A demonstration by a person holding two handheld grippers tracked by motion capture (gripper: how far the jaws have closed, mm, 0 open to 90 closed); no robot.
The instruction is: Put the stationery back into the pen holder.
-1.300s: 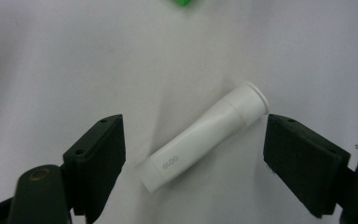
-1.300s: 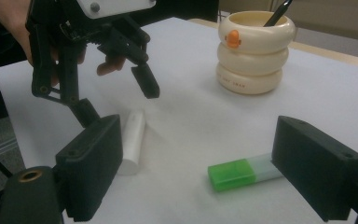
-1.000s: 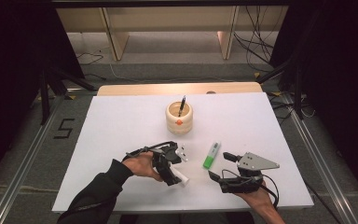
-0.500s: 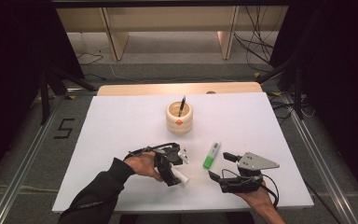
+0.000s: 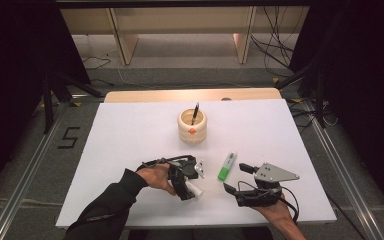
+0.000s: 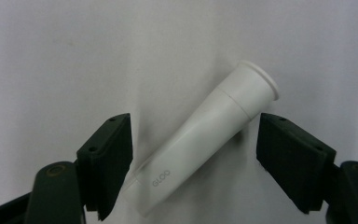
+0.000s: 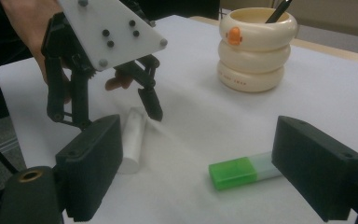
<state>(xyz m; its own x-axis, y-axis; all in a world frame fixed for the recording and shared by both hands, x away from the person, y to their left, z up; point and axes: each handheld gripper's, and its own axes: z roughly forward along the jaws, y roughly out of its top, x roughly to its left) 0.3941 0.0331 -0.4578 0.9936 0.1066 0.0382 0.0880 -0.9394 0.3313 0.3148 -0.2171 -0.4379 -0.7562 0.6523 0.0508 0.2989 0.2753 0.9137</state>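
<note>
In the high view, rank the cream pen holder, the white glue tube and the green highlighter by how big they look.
1. Cream pen holder, clearly largest.
2. Green highlighter.
3. White glue tube, partly hidden under the left gripper, so its rank against the highlighter is unsure.

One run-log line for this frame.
left gripper: open, straddling white tube | right gripper: open, near green highlighter | cup: holds pen

Bare table [image 5: 130, 150] lies left of the left gripper [image 5: 192, 185]; the green marker [image 5: 226, 166] lies beside it.
</note>
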